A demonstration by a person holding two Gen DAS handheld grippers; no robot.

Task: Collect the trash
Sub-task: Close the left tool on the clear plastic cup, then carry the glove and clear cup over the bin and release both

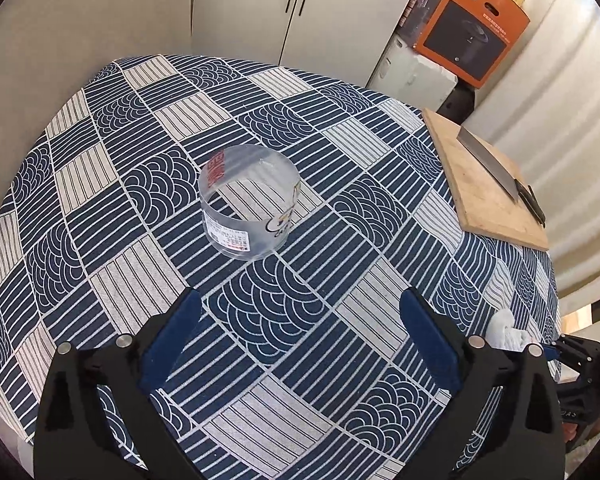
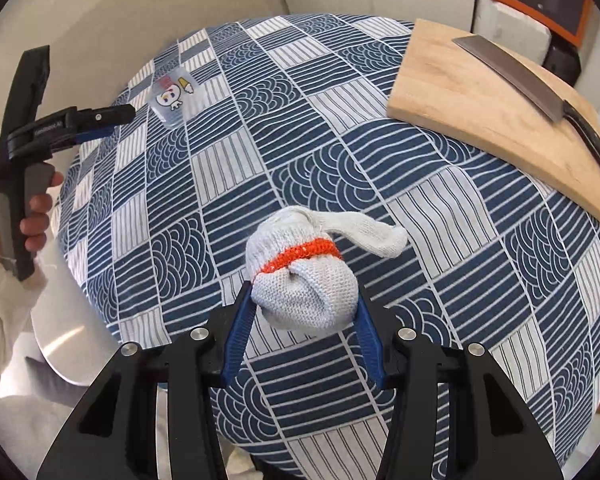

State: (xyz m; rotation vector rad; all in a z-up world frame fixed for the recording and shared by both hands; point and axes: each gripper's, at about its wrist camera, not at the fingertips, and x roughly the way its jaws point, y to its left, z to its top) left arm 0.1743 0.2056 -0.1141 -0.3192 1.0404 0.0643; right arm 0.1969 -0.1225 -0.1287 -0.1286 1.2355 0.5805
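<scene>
Right wrist view: the right gripper (image 2: 305, 322) clamps a balled-up glove (image 2: 304, 280) above the tablecloth (image 2: 440, 240), near the cutting board (image 2: 460, 92). Farther from the board, a clear plastic cup (image 1: 249, 208) lies uncollected beyond the wide-open, empty left gripper (image 1: 300, 344); neither is binned yet.

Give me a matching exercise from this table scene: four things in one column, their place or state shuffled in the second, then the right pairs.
Things:
1. knitted glove ball
2. clear plastic cup
3. cleaver
4. left tongs

Place or state:
A. lying on the wooden cutting board
B. open wide, nothing between them
C. clamped in the right tongs
D. standing alone on the patterned tablecloth

Pairs: 1-C, 2-D, 3-A, 4-B
</scene>
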